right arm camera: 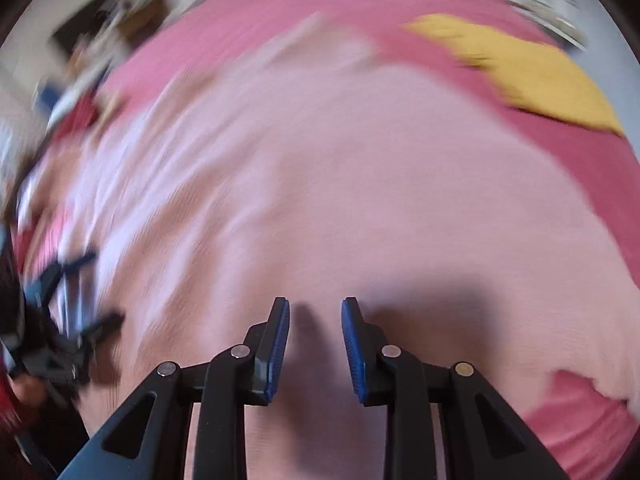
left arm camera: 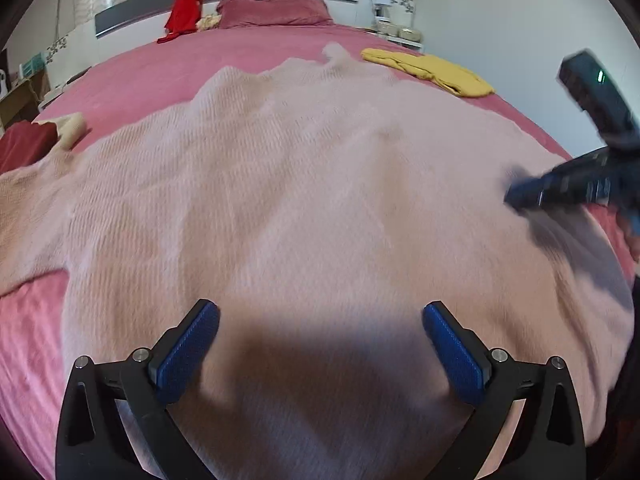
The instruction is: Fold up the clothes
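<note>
From the left wrist view, the left tool (left arm camera: pixel 320 354) hangs over the near part of a pale pink knitted garment (left arm camera: pixel 320 184), its blue pads far apart and nothing between them. The garment lies spread wide and quite flat on the bed (left arm camera: pixel 160 68), probably so that its edges can be found for a first fold. Its knit is ribbed and soft, with small wrinkles and a wavy far edge. At the right side the right tool (left arm camera: pixel 532 194) shows as a dark blur low over the garment's right part. A yellow garment (left arm camera: pixel 432 70) waits near the far right edge of the bed, and a red garment (left arm camera: pixel 186 8) hangs on the headboard.

The right wrist view is strongly blurred. Here the right tool (right arm camera: pixel 315 350) has its pads only a little apart, with bare pink fabric (right arm camera: pixel 360 200) below and nothing clamped. I judge it is looking for a place to pinch the cloth.
</note>
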Tool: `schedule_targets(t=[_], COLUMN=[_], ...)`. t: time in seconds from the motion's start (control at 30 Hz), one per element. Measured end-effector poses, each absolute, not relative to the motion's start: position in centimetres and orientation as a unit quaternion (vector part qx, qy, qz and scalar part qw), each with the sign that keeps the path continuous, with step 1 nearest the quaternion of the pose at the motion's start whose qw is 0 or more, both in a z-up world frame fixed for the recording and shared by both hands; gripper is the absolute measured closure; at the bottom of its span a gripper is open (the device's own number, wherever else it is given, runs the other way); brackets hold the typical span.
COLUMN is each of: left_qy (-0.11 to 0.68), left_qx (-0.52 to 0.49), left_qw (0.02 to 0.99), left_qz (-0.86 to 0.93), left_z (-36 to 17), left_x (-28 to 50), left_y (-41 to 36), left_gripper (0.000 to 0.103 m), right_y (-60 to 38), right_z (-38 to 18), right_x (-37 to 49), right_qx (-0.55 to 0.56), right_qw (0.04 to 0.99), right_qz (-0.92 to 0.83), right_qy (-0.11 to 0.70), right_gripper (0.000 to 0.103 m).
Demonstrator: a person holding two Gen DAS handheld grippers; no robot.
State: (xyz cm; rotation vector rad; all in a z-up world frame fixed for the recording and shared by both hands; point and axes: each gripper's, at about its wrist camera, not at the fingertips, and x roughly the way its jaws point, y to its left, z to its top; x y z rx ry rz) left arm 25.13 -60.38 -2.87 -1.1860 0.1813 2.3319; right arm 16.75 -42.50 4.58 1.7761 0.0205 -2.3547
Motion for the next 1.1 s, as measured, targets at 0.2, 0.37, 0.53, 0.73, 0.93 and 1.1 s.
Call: schedule_targets(t=[0.2, 0.37, 0.53, 0.73, 0.93, 1.1], left_qy=[0.131, 0.142, 0.059, 0.147, 0.368, 0.413], left_qx=[-0.435, -0.442, -0.381, -0.39, -0.358, -0.345], left_qw=[0.306, 0.334, 0.369, 0.442, 0.486, 0.512], left_qz=[0.837, 0.82, 0.846, 0.794, 0.707, 0.669], left_z=[-3.2, -2.5, 2.1, -0.9, -4.3, -2.3], left_x=[27.6, 28.1, 28.4, 31.2, 38.7, 39.4], left_y=[-63.7, -66.7, -66.0, -58.4, -60.0, -62.8], left_gripper=[0.0, 0.0, 0.0, 0.0, 0.0, 0.0], right_y=[-40.0, -33.6, -33.6, -43.5, -46.8, -45.8], right_z=[3.8, 4.8, 9.3, 6.1, 2.9, 3.5], right_x=[25.1, 30.9, 32.5, 29.3, 34.5, 35.9], right_qx=[0.607, 0.599, 0.549, 0.564, 0.606, 0.651], right_qw=[0.082, 0.07, 0.037, 0.109, 0.124, 0.143], right_qz=[-0.785, -0.797, -0.834, -0.817, -0.765, -0.725], right_qy=[0.097, -0.01, -0.047, 0.037, 0.178, 0.175], right_gripper=[0.074, 0.074, 0.072, 0.072, 0.072, 0.072])
